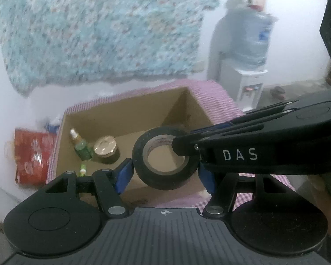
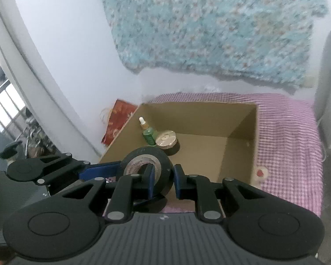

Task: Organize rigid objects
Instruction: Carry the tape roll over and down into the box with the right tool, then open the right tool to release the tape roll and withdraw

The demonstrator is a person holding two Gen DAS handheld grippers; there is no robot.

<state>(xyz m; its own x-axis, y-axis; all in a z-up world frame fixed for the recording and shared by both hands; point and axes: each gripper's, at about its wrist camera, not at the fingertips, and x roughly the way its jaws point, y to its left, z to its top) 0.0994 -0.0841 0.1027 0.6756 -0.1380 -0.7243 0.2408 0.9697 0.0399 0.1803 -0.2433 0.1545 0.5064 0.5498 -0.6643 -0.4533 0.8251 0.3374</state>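
The black roll of adhesive tape with its pale card core hangs in the air just above the near edge of the open brown cardboard box, which stands on a pink-and-white checked cloth over what looks like a tabletop; both tools are at the roll at once. The right gripper has one blue-padded finger through the core and the other against the outer black face, so its jaws are nearly closed and pinch the wall of the roll. The left gripper spans the whole roll, its jaws wide, with one blue pad at each side; the left pad seems to touch, but at the right pad contact cannot be told, so whether it grips is uncertain.

Inside the box, towards its far left corner, stand a small green dropper bottle with a white tip and, just beside it, a squat dark jar with a shiny gold lid; a small green-and-white thing lies nearer, too small to name.

In my judgement the step in hand is a hand-over or a joint carry of the roll, with the box as its place; two or three things appear already put away. The next move calls for one tool to let go cleanly while the other holds firm; then the roll should go down onto the bare floor of the box, clear of bottle and jar, so that neither is knocked over.
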